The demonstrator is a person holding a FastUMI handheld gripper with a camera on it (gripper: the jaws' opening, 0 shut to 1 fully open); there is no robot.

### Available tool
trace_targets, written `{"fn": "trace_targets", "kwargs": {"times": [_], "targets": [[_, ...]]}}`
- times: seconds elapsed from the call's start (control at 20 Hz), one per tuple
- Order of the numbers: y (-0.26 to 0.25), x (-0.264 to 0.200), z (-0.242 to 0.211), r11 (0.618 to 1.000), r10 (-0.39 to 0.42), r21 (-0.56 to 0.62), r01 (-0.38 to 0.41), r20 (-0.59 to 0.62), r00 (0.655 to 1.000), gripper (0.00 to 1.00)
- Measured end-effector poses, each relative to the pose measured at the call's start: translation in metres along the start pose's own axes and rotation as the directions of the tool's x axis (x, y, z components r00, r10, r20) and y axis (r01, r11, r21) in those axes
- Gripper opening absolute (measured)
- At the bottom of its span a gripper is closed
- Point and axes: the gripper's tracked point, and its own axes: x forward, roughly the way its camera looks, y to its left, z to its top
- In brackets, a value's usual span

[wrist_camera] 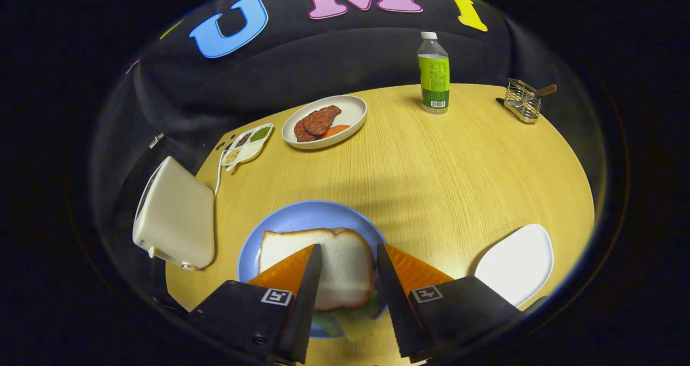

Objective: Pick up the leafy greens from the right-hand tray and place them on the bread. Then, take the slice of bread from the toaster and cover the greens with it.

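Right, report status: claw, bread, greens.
Claw open, fingers either side of bread slice, not pressing it. Slice lies over greens on blue plate. Right-hand tray bare. Nothing in the way.

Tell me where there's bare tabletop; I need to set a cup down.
The widest bare stretch of table lies between the blue plate, meat plate, bottle and white tray. It's crowded near the toaster and condiment dish. The gripper, jaws open, straddles the bread.
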Motion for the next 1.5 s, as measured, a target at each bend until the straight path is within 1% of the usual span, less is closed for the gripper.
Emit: {"fn": "trace_targets", "kwargs": {"times": [0.1, 0.15, 0.2, 0.3, 0.4, 0.5, 0.65, 0.8, 0.95, 1.1, 1.35, 1.5], "targets": [[-0.002, -0.008, 0.007, 1.000, 0.024, -0.010, -0.024, 0.024, 0.999, 0.77], [-0.004, -0.012, 0.010, 0.999, 0.033, -0.013, -0.033, 0.037, 0.999, 0.88], [-0.006, -0.018, 0.016, 0.999, 0.042, -0.019, -0.041, 0.054, 0.998, 0.92], [-0.010, -0.036, 0.032, 0.998, 0.061, -0.032, -0.058, 0.093, 0.994, 0.94], [-0.014, -0.056, 0.050, 0.995, 0.082, -0.062, -0.073, 0.141, 0.987, 0.98], [-0.016, -0.080, 0.071, 0.991, 0.098, -0.103, -0.079, 0.193, 0.976, 0.98], [-0.009, -0.126, 0.108, 0.980, 0.163, -0.157, -0.122, 0.280, 0.946, 0.99], [-0.006, -0.165, 0.138, 0.960, 0.208, -0.251, -0.122, 0.353, 0.912, 0.99], [-0.007, -0.202, 0.162, 0.940, 0.239, -0.326, -0.102, 0.412, 0.879, 0.99], [-0.009, -0.233, 0.173, 0.927, 0.270, -0.360, -0.108, 0.440, 0.857, 0.99], [-0.027, -0.275, 0.187, 0.906, 0.296, -0.417, -0.066, 0.517, 0.803, 0.99], [-0.039, -0.290, 0.190, 0.908, 0.292, -0.418, -0.042, 0.556, 0.778, 0.99]]}}
